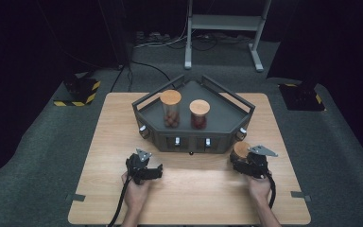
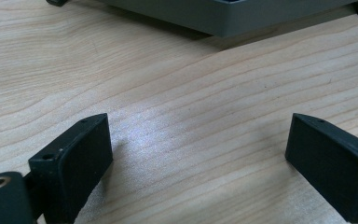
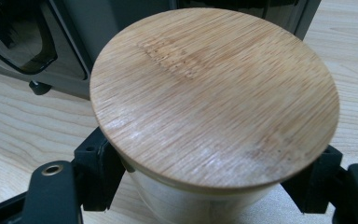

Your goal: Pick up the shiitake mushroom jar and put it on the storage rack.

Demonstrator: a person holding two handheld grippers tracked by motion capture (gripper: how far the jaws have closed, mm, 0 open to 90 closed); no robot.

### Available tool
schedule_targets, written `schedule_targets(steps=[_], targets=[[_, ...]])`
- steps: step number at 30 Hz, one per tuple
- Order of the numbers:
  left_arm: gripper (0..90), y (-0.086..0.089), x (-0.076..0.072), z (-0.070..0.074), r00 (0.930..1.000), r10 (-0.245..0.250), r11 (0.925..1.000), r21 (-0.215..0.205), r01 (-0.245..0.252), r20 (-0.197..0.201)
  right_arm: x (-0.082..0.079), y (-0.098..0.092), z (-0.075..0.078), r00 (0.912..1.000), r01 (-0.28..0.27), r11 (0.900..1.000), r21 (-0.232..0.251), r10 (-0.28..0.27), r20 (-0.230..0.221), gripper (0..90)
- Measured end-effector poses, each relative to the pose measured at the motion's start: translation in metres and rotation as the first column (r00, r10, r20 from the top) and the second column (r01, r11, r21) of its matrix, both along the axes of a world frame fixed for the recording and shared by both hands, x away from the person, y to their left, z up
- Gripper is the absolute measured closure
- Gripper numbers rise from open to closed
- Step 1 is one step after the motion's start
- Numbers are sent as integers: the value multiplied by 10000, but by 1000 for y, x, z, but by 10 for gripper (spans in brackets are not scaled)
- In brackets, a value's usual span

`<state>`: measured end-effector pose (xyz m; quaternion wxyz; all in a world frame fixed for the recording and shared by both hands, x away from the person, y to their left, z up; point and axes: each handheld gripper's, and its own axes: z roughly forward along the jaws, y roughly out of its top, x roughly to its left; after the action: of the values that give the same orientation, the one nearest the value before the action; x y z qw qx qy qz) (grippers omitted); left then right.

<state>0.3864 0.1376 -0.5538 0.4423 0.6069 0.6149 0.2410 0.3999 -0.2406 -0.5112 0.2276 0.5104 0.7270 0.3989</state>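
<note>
The jar point(image 3: 214, 107) stands between the jaws of the right tool point(image 3: 212, 179), which are closed on its pale body just under the round wooden lid point(image 3: 242, 70). In the high view the jar point(image 1: 241, 150) sits at the tip of the right tool point(image 1: 246, 161), on the table point(image 1: 189, 198), just beside the right front corner of the dark grey tray point(image 1: 194, 135).

The jar is upright: its long axis runs straight up from the table and the lid faces the ceiling, flat and level as far as the right gripper view shows. What it holds I cannot tell from here.

The step in hand looks like carrying this jar into the tray, where two other lidded jars point(image 1: 170, 109) already stand. To do it well, the grip should stay on the body and not creep up onto the lid, which may only sit loose. The lift should go straight up, far enough for the base to clear the tray's raised rail, and the axis should stay vertical all the way across. An open spot lies to the right of the two jars; setting down there avoids knocking them.

The left tool point(image 2: 200, 154) rests low over bare table, jaws wide apart with nothing between them, well apart from the jar.
</note>
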Motion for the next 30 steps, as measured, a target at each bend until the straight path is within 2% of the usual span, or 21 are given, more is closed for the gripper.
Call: schedule_targets(steps=[30], targets=[[69, 0, 0, 0, 10000, 2, 10000, -2, -2, 0, -5, 2, 19, 9982, -592, 9982, 30, 591, 138, 250]])
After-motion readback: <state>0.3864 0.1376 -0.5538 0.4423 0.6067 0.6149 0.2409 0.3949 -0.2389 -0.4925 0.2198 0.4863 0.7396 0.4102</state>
